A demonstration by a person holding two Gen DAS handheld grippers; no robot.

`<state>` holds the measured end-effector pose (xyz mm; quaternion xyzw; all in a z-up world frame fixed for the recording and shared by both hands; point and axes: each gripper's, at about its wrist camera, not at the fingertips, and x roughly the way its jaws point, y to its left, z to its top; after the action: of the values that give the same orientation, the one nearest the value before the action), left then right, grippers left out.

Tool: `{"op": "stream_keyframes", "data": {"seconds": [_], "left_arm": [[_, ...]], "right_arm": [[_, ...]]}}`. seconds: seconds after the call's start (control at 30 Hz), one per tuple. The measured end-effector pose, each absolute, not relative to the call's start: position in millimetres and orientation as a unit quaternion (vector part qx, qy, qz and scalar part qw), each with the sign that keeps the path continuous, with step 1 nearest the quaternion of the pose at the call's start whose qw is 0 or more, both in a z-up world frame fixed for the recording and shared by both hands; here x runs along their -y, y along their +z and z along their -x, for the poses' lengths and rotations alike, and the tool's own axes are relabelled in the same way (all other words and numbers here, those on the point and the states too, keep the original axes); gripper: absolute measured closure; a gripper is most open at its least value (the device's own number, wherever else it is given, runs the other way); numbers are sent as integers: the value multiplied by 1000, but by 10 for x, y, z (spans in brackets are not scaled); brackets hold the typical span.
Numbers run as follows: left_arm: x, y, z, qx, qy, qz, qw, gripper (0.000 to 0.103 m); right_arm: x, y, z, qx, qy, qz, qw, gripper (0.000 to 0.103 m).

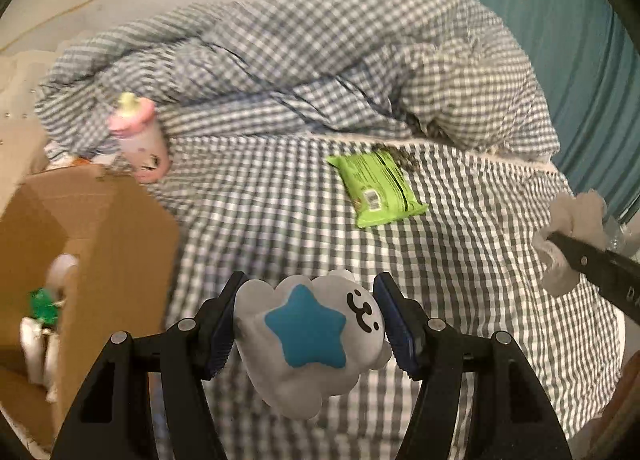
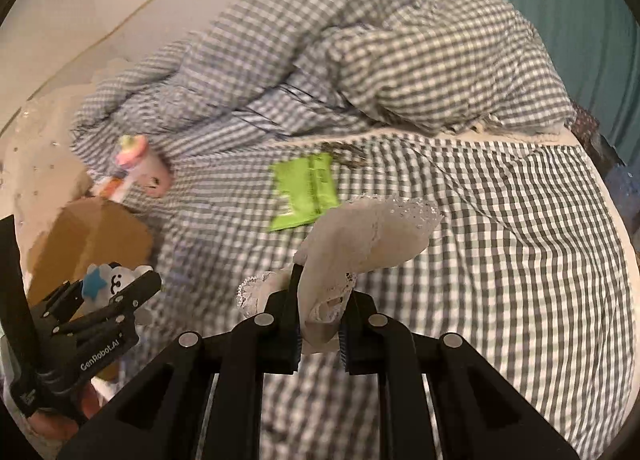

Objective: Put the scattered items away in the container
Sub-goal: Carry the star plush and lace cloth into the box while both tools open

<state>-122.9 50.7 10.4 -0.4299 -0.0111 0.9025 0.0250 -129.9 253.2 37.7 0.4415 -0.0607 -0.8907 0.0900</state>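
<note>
Gripping a white toy [image 1: 310, 344] with a blue star, the left gripper [image 1: 308, 324] hung closed over the checked bed [image 1: 280, 228] just right of the box [image 1: 100, 228], while the right gripper [image 2: 318, 324] pinched a lace cloth [image 2: 368, 236] near the green packet [image 2: 304, 190].

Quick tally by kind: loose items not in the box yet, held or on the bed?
Soft toys: 2, cloud toy in left gripper, pink toy on bed
Lace cloth: 1, in right gripper
Green packet: 1, on bed
Total: 4
</note>
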Motion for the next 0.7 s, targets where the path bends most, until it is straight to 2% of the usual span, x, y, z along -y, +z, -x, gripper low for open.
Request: {"op": "stream_keyframes", "data": {"seconds": [0.3, 0.7], "left_arm": [[301, 386, 558, 40, 915, 401, -11, 37], [1861, 467, 238, 74, 909, 395, -115, 37]], "right_arm": [[-1741, 531, 727, 29, -891, -432, 139, 89], [173, 585, 860, -12, -857, -437, 275, 87]]}}
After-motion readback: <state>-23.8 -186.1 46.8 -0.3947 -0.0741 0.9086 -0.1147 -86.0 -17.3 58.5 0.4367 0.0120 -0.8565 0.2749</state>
